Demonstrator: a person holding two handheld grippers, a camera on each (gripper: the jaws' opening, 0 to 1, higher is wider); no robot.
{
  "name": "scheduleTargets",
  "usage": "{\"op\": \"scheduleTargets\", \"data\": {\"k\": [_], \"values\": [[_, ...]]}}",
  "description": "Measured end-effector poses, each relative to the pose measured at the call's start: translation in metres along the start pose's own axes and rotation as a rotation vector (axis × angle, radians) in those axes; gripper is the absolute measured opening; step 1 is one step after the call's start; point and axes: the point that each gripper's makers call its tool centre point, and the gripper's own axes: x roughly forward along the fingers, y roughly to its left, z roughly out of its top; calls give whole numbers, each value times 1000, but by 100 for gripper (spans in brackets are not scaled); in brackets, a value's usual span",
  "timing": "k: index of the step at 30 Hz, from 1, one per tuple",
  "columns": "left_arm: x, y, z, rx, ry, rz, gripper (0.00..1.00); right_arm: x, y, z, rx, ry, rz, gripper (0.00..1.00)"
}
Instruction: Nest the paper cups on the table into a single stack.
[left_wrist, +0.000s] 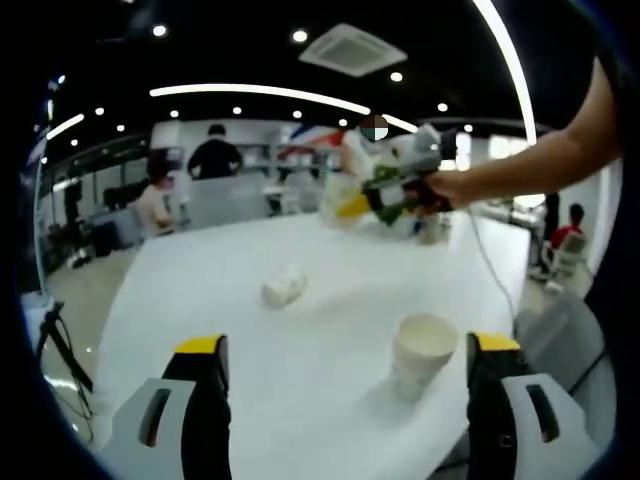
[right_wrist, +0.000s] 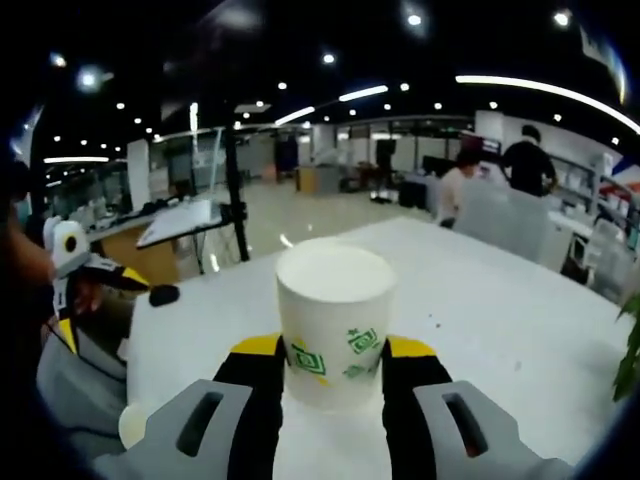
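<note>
In the left gripper view, the left tongs (left_wrist: 345, 375) stand wide apart at the bottom of the frame, holding nothing. An upright white paper cup (left_wrist: 423, 352) sits on the white table (left_wrist: 300, 370) at lower right, just inside the right jaw. Another white paper cup (left_wrist: 284, 286) lies on its side at centre. At upper right, the right tongs (left_wrist: 350, 205) carry a cup.

In the right gripper view, the right tongs (right_wrist: 334, 375) are closed against a white paper cup with green print (right_wrist: 334, 320) at centre.
</note>
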Motion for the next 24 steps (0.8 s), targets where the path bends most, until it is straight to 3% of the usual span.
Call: {"op": "scheduleTargets", "data": {"k": [24], "values": [[0,-7,15,20,-16,-16,96,-21,49,-2,-4,11,54,35]]}}
